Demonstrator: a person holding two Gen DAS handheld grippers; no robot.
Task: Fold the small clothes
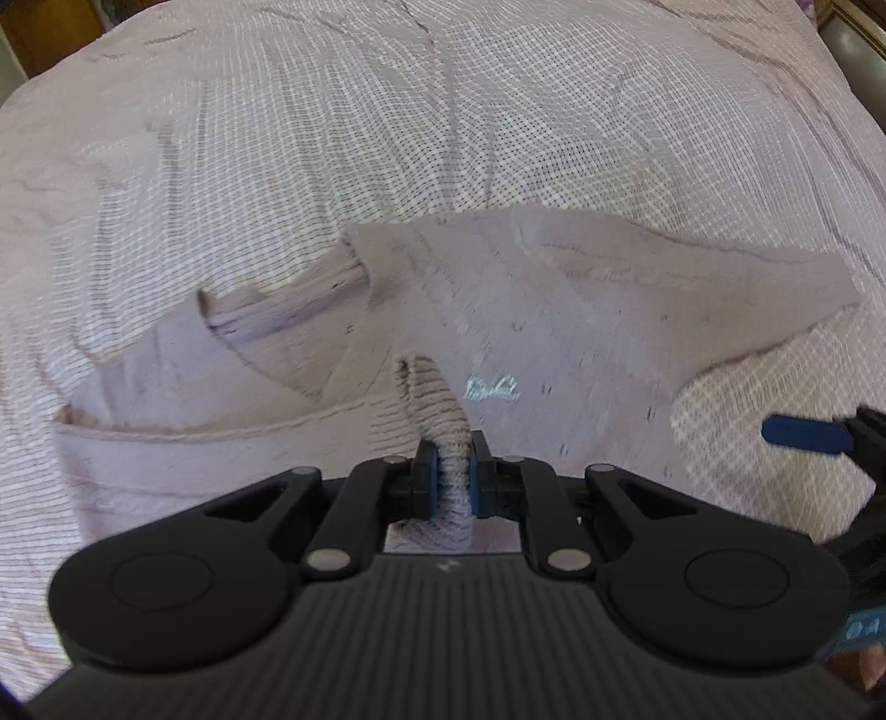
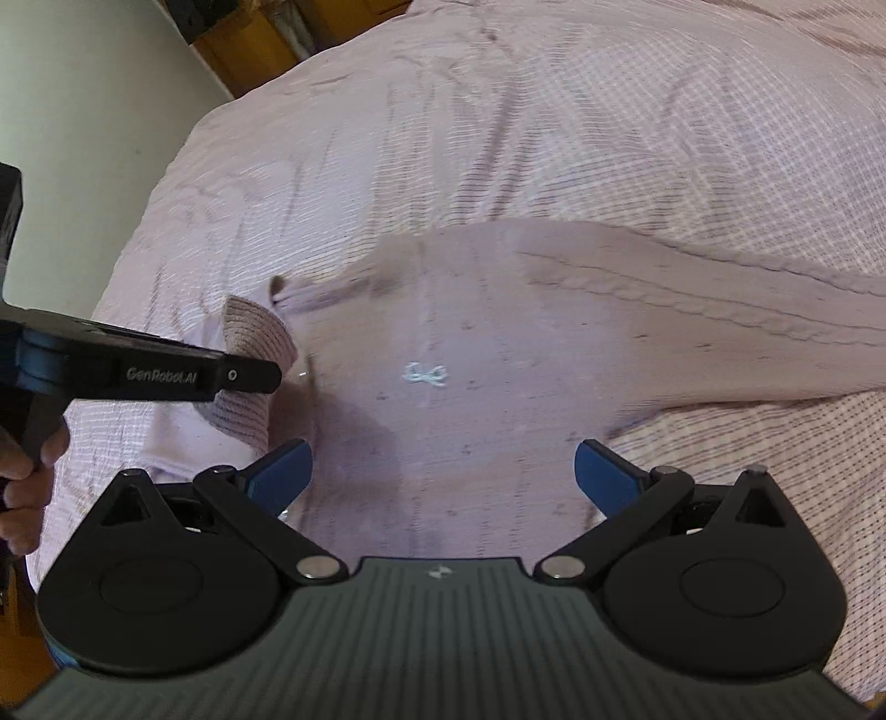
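A small pale pink knit sweater [image 1: 554, 310] with a tiny embroidered bow lies on the bed; it also shows in the right wrist view [image 2: 470, 343]. My left gripper [image 1: 449, 471] is shut on the ribbed sleeve cuff [image 1: 437, 404] and holds it up over the sweater's body. In the right wrist view the left gripper [image 2: 260, 376] comes in from the left with the cuff [image 2: 255, 354] in it. My right gripper [image 2: 443, 471] is open and empty, just above the sweater's lower body. One blue fingertip [image 1: 803, 435] of it shows in the left wrist view.
A pink checked bedspread [image 1: 277, 138] covers the bed under the sweater. A pale wall [image 2: 83, 111] and wooden furniture [image 2: 260, 50] stand beyond the bed's far left edge. The person's hand [image 2: 27, 471] holds the left gripper's handle.
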